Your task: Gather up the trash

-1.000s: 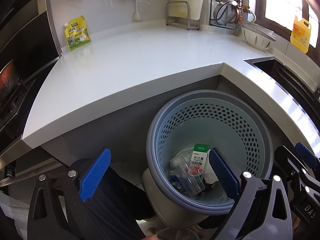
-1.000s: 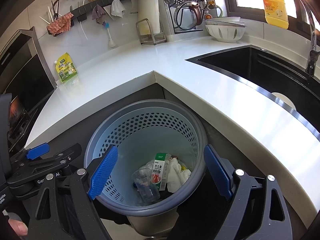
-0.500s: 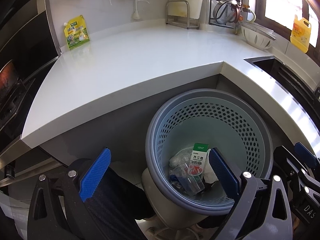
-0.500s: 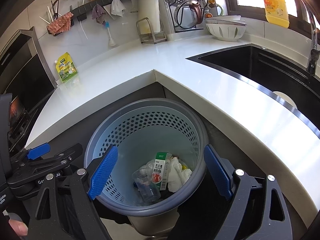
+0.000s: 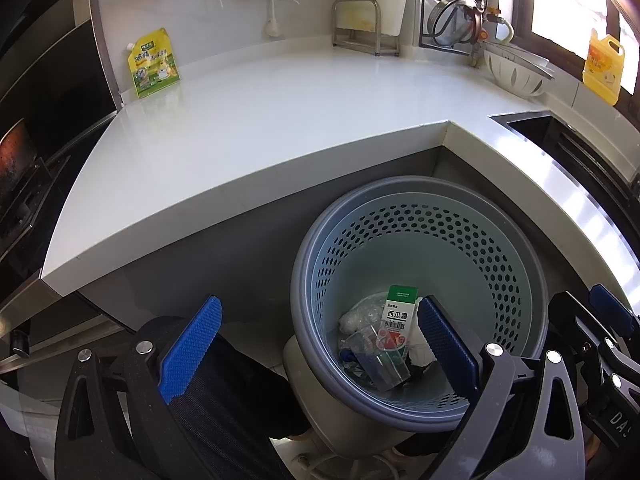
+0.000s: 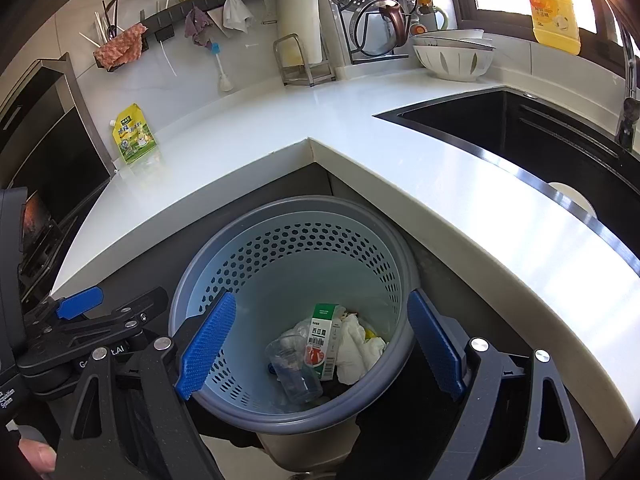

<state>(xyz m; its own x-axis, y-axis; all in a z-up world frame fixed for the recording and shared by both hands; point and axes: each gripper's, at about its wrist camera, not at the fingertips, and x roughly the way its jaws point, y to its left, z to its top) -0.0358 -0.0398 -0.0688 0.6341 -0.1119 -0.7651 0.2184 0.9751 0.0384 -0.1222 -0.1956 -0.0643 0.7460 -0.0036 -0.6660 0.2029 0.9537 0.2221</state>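
A grey-blue perforated waste basket [image 5: 420, 186] stands on the floor in the inner corner of the white counter. Inside it lie a green and white carton [image 5: 400, 316], a clear plastic cup [image 5: 378, 358] and crumpled clear plastic. The right wrist view shows the same basket [image 6: 296, 206] with the carton [image 6: 322, 336], the cup [image 6: 294, 372] and a white tissue [image 6: 360, 348]. My left gripper [image 5: 320, 344] hangs open over the basket's left rim, holding nothing. My right gripper [image 6: 322, 344] is open above the basket, also holding nothing.
A yellow-green pouch [image 5: 154, 64] leans on the wall at the counter's back left. A black sink [image 6: 520, 128] is set into the counter on the right, with white bowls [image 6: 452, 56] and a yellow bottle [image 6: 554, 8] behind it. A dark oven front [image 5: 24, 168] is at left.
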